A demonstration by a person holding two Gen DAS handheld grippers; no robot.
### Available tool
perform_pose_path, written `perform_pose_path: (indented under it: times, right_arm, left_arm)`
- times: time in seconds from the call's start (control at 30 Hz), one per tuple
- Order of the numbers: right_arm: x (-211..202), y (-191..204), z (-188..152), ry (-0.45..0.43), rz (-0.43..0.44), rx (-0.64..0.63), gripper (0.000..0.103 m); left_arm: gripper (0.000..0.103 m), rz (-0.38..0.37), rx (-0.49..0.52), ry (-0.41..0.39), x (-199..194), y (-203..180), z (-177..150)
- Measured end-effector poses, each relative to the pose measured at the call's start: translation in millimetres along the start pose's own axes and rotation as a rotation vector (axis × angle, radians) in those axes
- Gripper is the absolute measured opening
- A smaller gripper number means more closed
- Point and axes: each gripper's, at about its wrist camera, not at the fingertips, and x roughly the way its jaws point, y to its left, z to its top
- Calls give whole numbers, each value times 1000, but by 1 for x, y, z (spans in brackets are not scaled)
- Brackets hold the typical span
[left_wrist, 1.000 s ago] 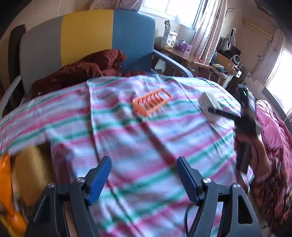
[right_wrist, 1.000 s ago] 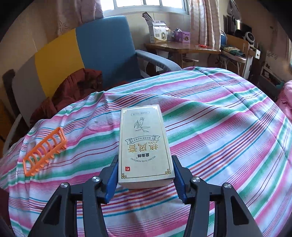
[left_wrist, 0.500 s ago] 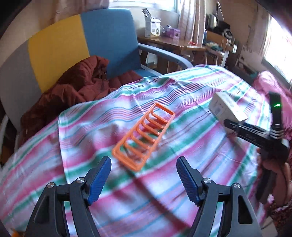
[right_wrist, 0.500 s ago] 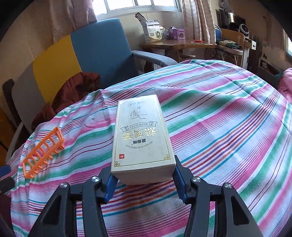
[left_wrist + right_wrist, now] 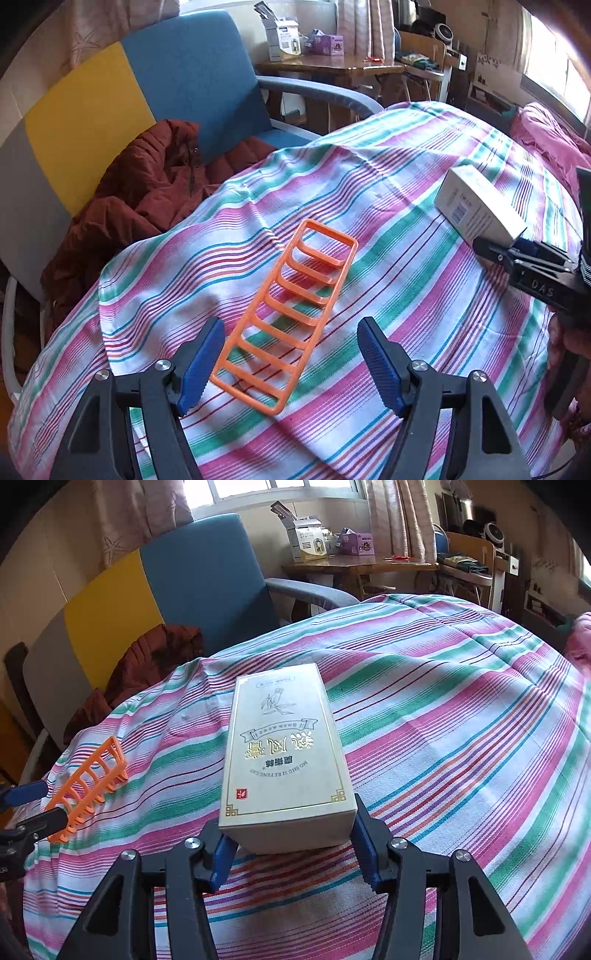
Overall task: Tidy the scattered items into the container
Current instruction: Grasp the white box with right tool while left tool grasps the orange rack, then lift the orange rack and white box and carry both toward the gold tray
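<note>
An orange plastic rack (image 5: pixel 291 317) lies flat on the striped cloth; it also shows in the right wrist view (image 5: pixel 90 782) at the far left. My left gripper (image 5: pixel 291 363) is open, with the near end of the rack between its blue pads, not touching. My right gripper (image 5: pixel 291 843) is shut on a cream box with gold print (image 5: pixel 284 753) and holds it above the cloth. The box also shows in the left wrist view (image 5: pixel 480 206) at the right. No container is in view.
The striped cloth (image 5: pixel 461 716) covers a rounded surface. A blue, yellow and grey chair (image 5: pixel 147 96) with a dark red jacket (image 5: pixel 147 192) stands behind it. A wooden desk (image 5: pixel 369 566) with boxes is at the back. Pink bedding (image 5: pixel 554 140) lies at the right.
My left gripper has swung toward the orange rack and come close, so the rack's end now lies between its open pads. My right gripper has lifted the box slightly.
</note>
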Motion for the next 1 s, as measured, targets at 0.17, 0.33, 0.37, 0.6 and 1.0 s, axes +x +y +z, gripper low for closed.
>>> perform_pose_path:
  times: [0.17,0.33,0.37,0.6,1.0]
  right_arm:
    - [0,0,0,-1,-1,-1,56]
    - [1,2,-1,0,-8,-9,56]
    - [1,2,-1,-1,-9,-10,56]
    - [0,3,-1,-4,-13,-13,55]
    - [-36,18,-30,56,71,-3,53]
  left_arm:
    - [75,7,0,23,12,0,0]
    - [66,-4,4,60,23,-1,-3]
    - [58,-8,-3,69,25,0,-4]
    - [55,-54,-24,76,17,-3,-18]
    - [55,-88,-142,120,-24,-15,-76]
